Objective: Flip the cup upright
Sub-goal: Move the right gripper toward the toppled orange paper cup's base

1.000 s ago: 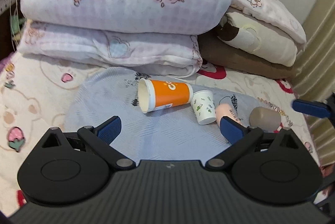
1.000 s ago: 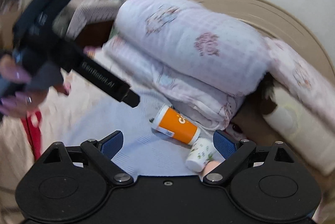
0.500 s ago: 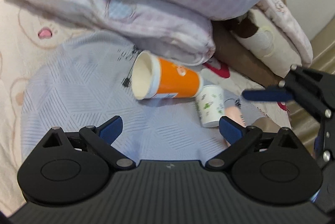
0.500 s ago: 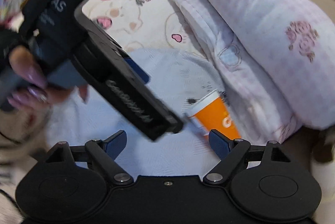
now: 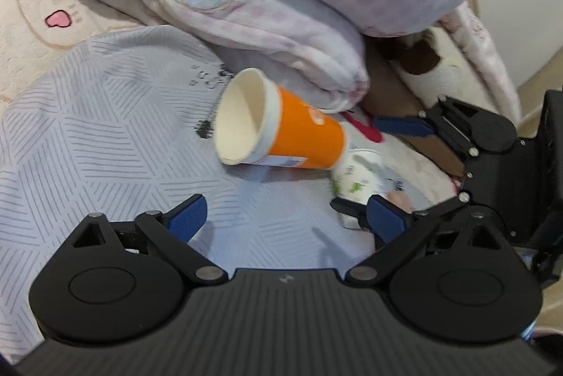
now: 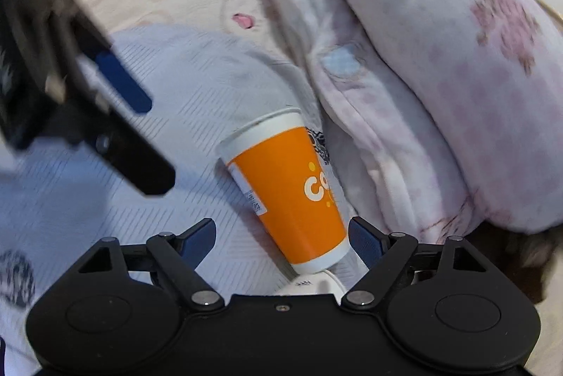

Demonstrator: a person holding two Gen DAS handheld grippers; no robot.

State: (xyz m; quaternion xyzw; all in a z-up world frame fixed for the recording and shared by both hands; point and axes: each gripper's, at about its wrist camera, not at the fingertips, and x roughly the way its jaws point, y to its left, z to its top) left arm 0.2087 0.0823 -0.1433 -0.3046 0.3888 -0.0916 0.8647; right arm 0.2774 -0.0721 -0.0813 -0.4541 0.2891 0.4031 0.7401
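Observation:
An orange paper cup [image 5: 281, 133] with a white rim lies on its side on a grey patterned cloth [image 5: 105, 129]. Its mouth faces left toward my left gripper [image 5: 285, 217], which is open and a little short of it. In the right wrist view the cup [image 6: 292, 189] lies with its base toward me, between the open jaws of my right gripper [image 6: 281, 239], not gripped. The right gripper also shows at the right in the left wrist view [image 5: 492, 147].
A small white cup with green print [image 5: 355, 179] lies against the orange cup's base. Folded pink quilts [image 5: 281, 6] are stacked right behind the cups. A cream printed bedsheet [image 5: 42, 24] surrounds the cloth. The left gripper [image 6: 70, 87] fills the left of the right wrist view.
Both grippers have moved in toward the orange cup. The right gripper has come down so its open jaws now flank the cup's base. The cup has not moved.

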